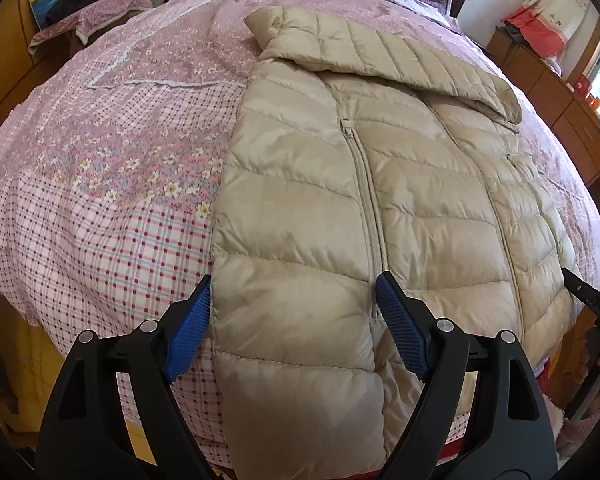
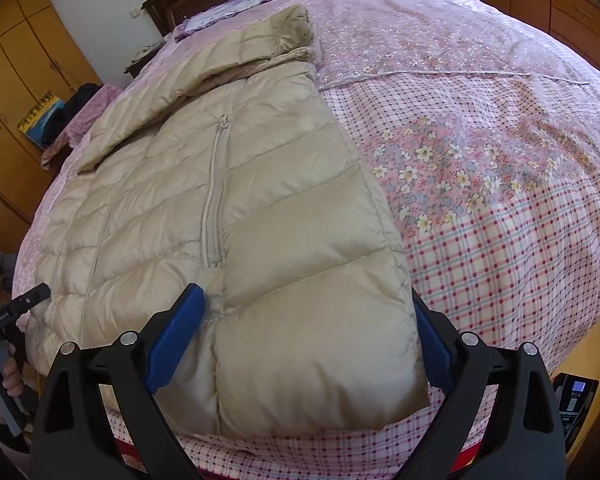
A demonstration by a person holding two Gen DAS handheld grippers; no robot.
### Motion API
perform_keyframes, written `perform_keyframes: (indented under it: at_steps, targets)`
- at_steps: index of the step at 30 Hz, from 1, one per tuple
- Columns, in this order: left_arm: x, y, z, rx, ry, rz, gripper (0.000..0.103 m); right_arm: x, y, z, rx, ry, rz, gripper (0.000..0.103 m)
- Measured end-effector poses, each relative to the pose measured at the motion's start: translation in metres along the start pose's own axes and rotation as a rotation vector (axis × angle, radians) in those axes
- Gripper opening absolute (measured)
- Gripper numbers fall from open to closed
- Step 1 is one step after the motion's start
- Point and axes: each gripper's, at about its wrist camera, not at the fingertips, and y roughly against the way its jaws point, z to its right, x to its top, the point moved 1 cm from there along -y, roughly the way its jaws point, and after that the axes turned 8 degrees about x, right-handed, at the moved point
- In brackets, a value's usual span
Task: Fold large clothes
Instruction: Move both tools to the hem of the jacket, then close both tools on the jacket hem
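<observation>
- The beige down jacket [image 1: 380,184] lies front-up on the bed [image 1: 100,184], zipped, hem at the near edge, a sleeve [image 1: 400,60] folded across the chest.
- The left gripper [image 1: 294,320] has its fingers spread wide over the hem's left corner, one blue pad [image 1: 192,328] off the side edge, the other on the zipper [image 1: 364,200]; nothing is pinched.
- The right gripper [image 2: 306,340] likewise straddles the opposite hem corner with fingers apart, holding nothing.
- The step looks like taking both hem corners to fold upward: bite both layers fully, since the slick padded fabric could slip.
- Close and lift both sides evenly, so the fold stays square towards the collar [image 2: 296,28].
</observation>
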Motion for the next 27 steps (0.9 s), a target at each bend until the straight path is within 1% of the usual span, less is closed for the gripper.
perform_keyframes:
  at_steps: [3,9,13,16,18,19,21,24,25,27]
  targets:
    - [-0.001,-0.003,0.001,-0.027,0.013,-0.013,0.081,-0.002,-0.001,-0.001,0.009,-0.002,-0.003,0.092]
    - [-0.002,-0.004,0.013,-0.024,-0.040,-0.002,0.081,0.000,-0.003,-0.002,0.031,0.004,-0.011,0.092]
    - [-0.001,-0.006,0.013,-0.028,-0.037,-0.004,0.080,0.000,-0.003,-0.004,0.042,0.011,-0.005,0.090]
    - [-0.001,-0.004,0.015,-0.036,-0.049,0.001,0.069,-0.002,-0.001,-0.005,0.049,0.021,0.003,0.082]
    - [-0.003,-0.001,0.016,-0.048,-0.062,0.013,0.056,-0.003,0.001,-0.004,0.054,0.022,0.008,0.073]
    - [-0.003,0.001,0.018,-0.053,-0.070,0.021,0.052,-0.004,0.002,-0.004,0.063,0.022,0.009,0.071]
    - [-0.004,0.005,0.022,-0.059,-0.090,0.037,0.039,-0.003,0.004,-0.004,0.078,0.024,0.011,0.061]
    - [-0.004,0.011,0.025,-0.079,-0.096,0.049,0.027,-0.004,0.008,-0.006,0.095,0.032,0.012,0.053]
    - [-0.004,0.013,0.025,-0.085,-0.095,0.052,0.025,-0.004,0.009,-0.007,0.098,0.033,0.014,0.051]
    - [-0.002,0.020,0.024,-0.099,-0.093,0.057,0.022,-0.004,0.013,-0.008,0.108,0.034,0.023,0.042]
